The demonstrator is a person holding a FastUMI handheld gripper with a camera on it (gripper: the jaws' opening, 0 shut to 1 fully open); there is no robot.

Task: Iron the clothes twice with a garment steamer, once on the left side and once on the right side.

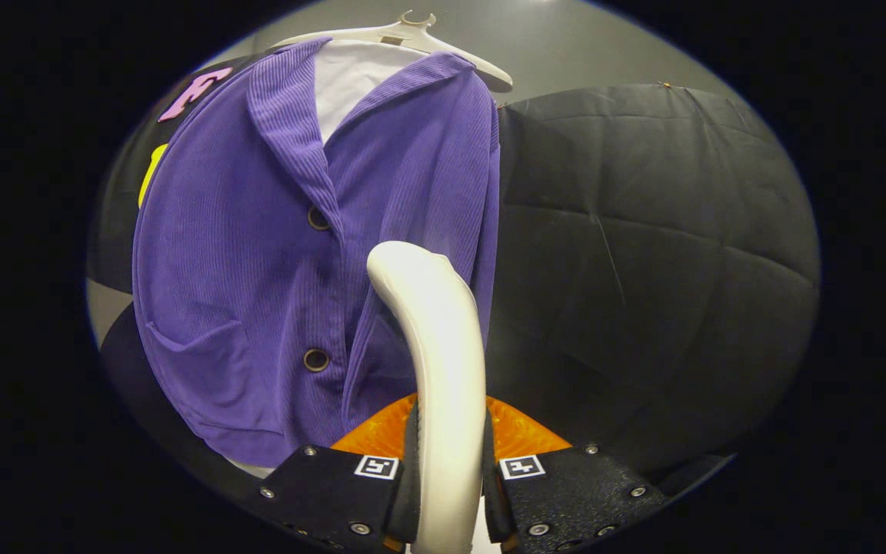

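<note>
A purple corduroy jacket [258, 254] hangs over a white shirt [351, 77] on a pale hanger [443, 46]. It has dark buttons and a patch pocket low down. My gripper [449, 469] is shut on the white handle of the garment steamer [435, 331], both fingers pressing its sides. The handle curves up from between the fingers, and its top sits against the jacket's right front panel, beside the button line. An orange part of the steamer [516, 431] shows just behind the fingers. The steamer's head is hidden.
The booth's black cloth wall [643, 254] spreads to the right of the jacket and behind it. A grey wall [566, 38] rises above the cloth. A pale strip [104, 308] shows at the left past the jacket.
</note>
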